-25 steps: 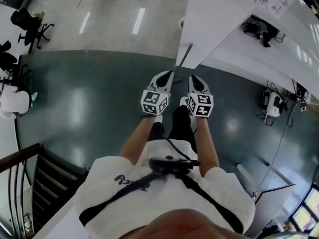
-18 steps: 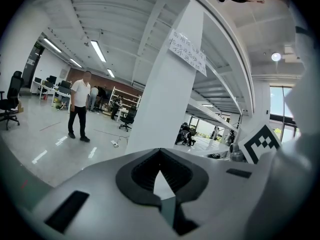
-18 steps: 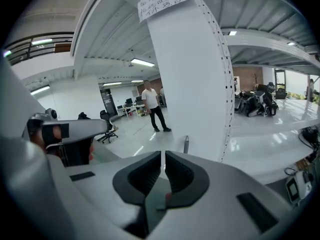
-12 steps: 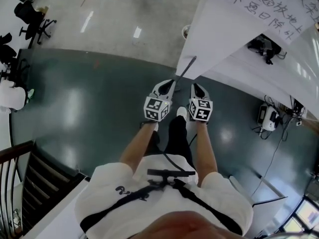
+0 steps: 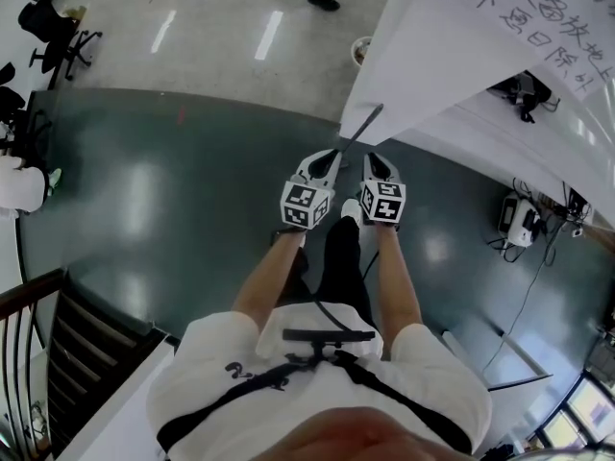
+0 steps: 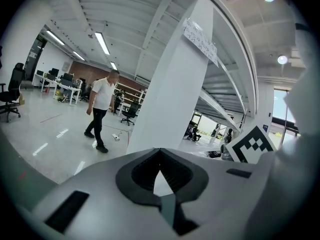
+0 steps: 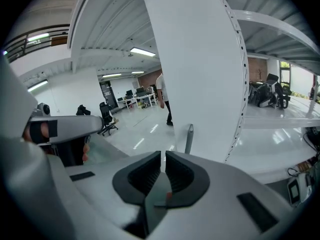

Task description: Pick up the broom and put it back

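Observation:
The broom shows only as a thin grey handle (image 5: 363,128) standing against the edge of the white column (image 5: 404,56). Its lower part is hidden behind my left gripper (image 5: 329,156), and its head is out of sight. In the right gripper view the handle's tip (image 7: 189,139) rises just beyond the jaws, apart from them. My right gripper (image 5: 377,159) is held beside the left, both pointing at the column. The jaws of the left gripper (image 6: 160,151) and the right gripper (image 7: 163,154) are shut with nothing between the pads.
The column (image 6: 170,99) stands straight ahead with a paper notice on it. A person (image 6: 101,109) walks across the pale floor beyond. A stair railing (image 5: 38,353) is at the lower left, office chairs (image 5: 48,27) at the far left, and a device with cables (image 5: 514,217) on the floor to the right.
Both grippers have sunk a little in front of the column, still side by side. The passer-by's feet at the top of the head view have moved right.

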`<state>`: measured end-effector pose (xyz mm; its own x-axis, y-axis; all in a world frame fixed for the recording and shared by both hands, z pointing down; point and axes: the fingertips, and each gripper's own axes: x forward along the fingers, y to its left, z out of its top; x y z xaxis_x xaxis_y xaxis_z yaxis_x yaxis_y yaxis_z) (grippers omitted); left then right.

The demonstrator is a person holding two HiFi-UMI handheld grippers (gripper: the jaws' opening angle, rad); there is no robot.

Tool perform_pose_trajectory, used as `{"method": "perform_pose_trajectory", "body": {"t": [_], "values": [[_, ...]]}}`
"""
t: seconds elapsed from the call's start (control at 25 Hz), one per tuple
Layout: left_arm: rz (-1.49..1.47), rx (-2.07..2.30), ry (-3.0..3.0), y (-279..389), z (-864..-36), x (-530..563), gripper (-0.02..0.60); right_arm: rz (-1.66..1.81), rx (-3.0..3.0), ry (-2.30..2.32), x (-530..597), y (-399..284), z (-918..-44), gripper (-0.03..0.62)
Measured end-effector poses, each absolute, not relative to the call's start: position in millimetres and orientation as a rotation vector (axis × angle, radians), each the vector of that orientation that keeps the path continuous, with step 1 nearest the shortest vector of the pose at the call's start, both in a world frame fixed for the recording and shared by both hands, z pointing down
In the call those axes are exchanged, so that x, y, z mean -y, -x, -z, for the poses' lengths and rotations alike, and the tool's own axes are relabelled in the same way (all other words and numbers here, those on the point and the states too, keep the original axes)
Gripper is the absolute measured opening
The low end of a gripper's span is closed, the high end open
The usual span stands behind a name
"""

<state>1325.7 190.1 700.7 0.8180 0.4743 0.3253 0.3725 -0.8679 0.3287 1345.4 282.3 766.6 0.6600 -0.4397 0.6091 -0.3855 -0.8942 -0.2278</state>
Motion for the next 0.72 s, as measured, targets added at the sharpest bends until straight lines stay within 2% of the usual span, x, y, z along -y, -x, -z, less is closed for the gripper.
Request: {"method": "perform_pose_trajectory", "body": {"t": [0.4, 0.6, 0.72], "values": [[-0.651, -0.653, -2.737, -1348.7, -753.0, -184.0, 0.012, 1.109, -0.670, 2.765, -280.5, -1387.7, -827.2, 0.073], [-0.701, -0.659, -2.727, -1368.2, -787.0, -186.5, 0.012, 1.175, -0.670, 2.754, -283.1, -1413.9, -874.1, 0.167], [-0.698, -0.679, -2.717, -1385.1, -798.8, -194.1, 0.012, 1.200, -0.655, 2.745, -287.5, -1430.7, -904.3, 0.175]]}}
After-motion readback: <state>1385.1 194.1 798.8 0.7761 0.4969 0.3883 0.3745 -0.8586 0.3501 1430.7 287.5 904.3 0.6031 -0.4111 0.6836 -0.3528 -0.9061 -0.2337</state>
